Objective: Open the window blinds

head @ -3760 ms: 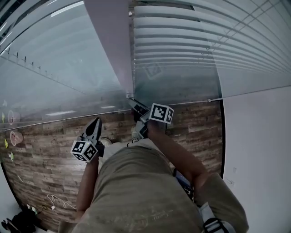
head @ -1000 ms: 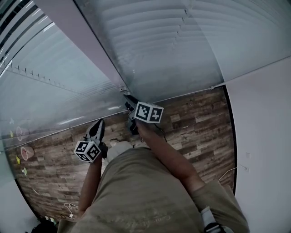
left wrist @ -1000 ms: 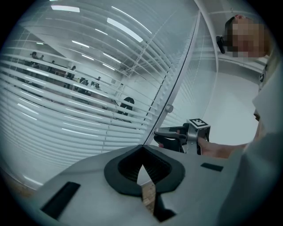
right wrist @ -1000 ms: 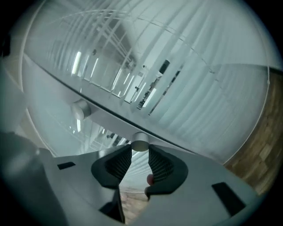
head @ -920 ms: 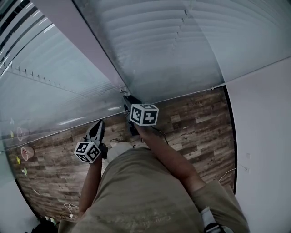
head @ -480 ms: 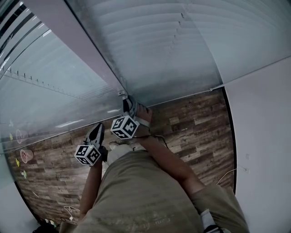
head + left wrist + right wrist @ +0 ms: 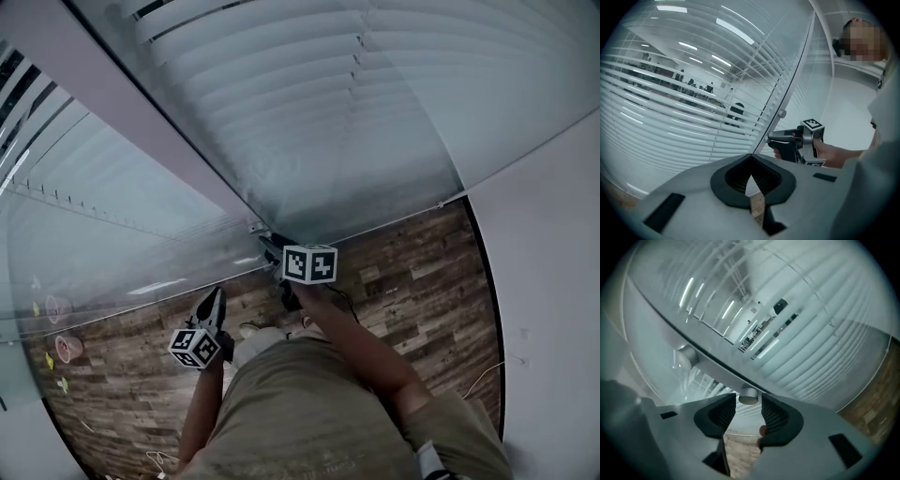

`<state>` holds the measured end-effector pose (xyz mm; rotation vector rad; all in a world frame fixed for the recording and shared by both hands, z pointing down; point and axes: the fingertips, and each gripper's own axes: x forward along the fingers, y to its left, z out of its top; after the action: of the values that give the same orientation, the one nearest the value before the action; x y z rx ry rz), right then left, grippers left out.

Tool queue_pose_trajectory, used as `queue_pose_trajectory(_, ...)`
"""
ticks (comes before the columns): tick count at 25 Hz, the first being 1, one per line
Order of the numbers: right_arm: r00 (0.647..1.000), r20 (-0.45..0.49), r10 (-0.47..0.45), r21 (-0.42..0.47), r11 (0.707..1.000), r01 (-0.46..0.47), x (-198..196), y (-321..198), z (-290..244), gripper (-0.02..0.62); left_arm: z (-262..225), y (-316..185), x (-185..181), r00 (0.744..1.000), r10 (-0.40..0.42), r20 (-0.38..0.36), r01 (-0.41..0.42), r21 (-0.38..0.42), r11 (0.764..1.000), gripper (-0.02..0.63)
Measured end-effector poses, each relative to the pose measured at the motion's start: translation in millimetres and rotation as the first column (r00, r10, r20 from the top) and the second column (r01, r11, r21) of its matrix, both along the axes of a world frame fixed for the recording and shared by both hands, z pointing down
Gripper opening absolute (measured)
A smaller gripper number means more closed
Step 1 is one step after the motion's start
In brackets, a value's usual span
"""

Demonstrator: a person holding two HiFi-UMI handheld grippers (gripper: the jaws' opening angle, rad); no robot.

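Right claw (image 7: pixel 749 401) first: your jaws have just been opening and now stand apart. The small round silver knob (image 7: pixel 749 396) sits between the tips with a sliver of gap on either side, so nothing is pinched. That knob is mounted on the grey frame (image 7: pixel 708 365) slanting across the glass (image 7: pixel 656 329). Behind the glass hang the blinds (image 7: pixel 806 343), their slats angled enough that a lit room shows through the gaps.

From your head view, the right claw (image 7: pixel 273 246) is tucked in at the foot of that frame (image 7: pixel 141 122), just above the wood floor (image 7: pixel 403 281), and the blinds (image 7: pixel 309 103) fill the pane above it.

Over on your left, the left claw (image 7: pixel 751 158) has its jaws together on nothing. It hangs lower (image 7: pixel 214 298), pointing toward the glass and apart from the frame. A white wall (image 7: pixel 553 244) closes off the right.
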<state>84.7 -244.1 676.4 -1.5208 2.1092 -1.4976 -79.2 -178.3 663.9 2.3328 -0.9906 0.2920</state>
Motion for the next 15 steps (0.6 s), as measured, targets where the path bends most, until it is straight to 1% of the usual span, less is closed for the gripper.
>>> queue_pose_trajectory(1, 0.999, 0.044, 0.010, 0.006, 1.000, -0.010, 0, -2, -1, 0.156, -1, -1, -1, 1.000, 0.000, 0.002, 0.000, 0.001, 1.000, 0.012)
queue_pose_trajectory(2, 0.998, 0.060, 0.010, 0.014, 1.000, -0.011, -6, -8, -4, 0.136, -6, -6, -5, 1.000, -0.002, 0.000, 0.002, 0.000, 1.000, 0.012)
queue_pose_trajectory(3, 0.999, 0.039, 0.005, 0.024, 1.000, -0.006, -13, -13, -9, 0.132, -12, -11, -11, 1.000, -0.004, -0.002, 0.004, -0.003, 1.000, 0.012)
queue_pose_trajectory(4, 0.999, -0.035, -0.005, 0.035, 0.999, 0.006, -21, -18, -14, 0.130, -18, -15, -16, 1.000, -0.006, -0.004, 0.006, -0.005, 1.000, 0.012)
queue_pose_trajectory(5, 0.985, -0.169, -0.021, 0.046, 0.999, 0.029, -27, -21, -20, 0.130, -23, -19, -21, 1.000, -0.006, -0.005, 0.006, -0.008, 1.000, 0.012)
queue_pose_trajectory(6, 0.937, -0.346, -0.040, 0.049, 0.997, 0.060, -32, -24, -26, 0.131, -27, -22, -25, 1.000, -0.005, -0.005, 0.005, -0.009, 1.000, 0.012)
queue_pose_trajectory(7, 0.847, -0.528, -0.059, 0.044, 0.994, 0.097, -36, -27, -31, 0.132, -29, -24, -26, 1.000, -0.003, -0.005, 0.003, -0.010, 1.000, 0.012)
queue_pose_trajectory(8, 0.736, -0.673, -0.073, 0.036, 0.991, 0.131, -37, -28, -33, 0.132, -29, -25, -25, 1.000, -0.001, -0.006, 0.001, -0.010, 1.000, 0.012)
queue_pose_trajectory(9, 0.643, -0.761, -0.078, 0.032, 0.987, 0.158, -36, -27, -32, 0.132, -28, -24, -22, 1.000, 0.001, -0.006, -0.001, -0.009, 1.000, 0.012)
queue_pose_trajectory(10, 0.602, -0.795, -0.078, 0.035, 0.984, 0.174, -32, -24, -27, 0.132, -24, -21, -16, 1.000, 0.002, -0.006, -0.002, -0.007, 1.000, 0.012)
queue_pose_trajectory(11, 0.608, -0.791, -0.077, 0.042, 0.983, 0.180, -27, -20, -22, 0.132, -19, -17, -10, 1.000, 0.002, -0.005, -0.002, -0.005, 1.000, 0.012)
queue_pose_trajectory(13, 0.665, -0.743, -0.077, 0.056, 0.983, 0.176, -18, -14, -14, 0.132, -10, -10, 0, 1.000, 0.004, -0.002, -0.004, -0.004, 1.000, 0.012)
queue_pose_trajectory(15, 0.721, -0.690, -0.070, 0.071, 0.984, 0.163, -18, -13, -14, 0.132, -10, -9, 1, 1.000, 0.007, -0.003, -0.007, -0.008, 1.000, 0.012)
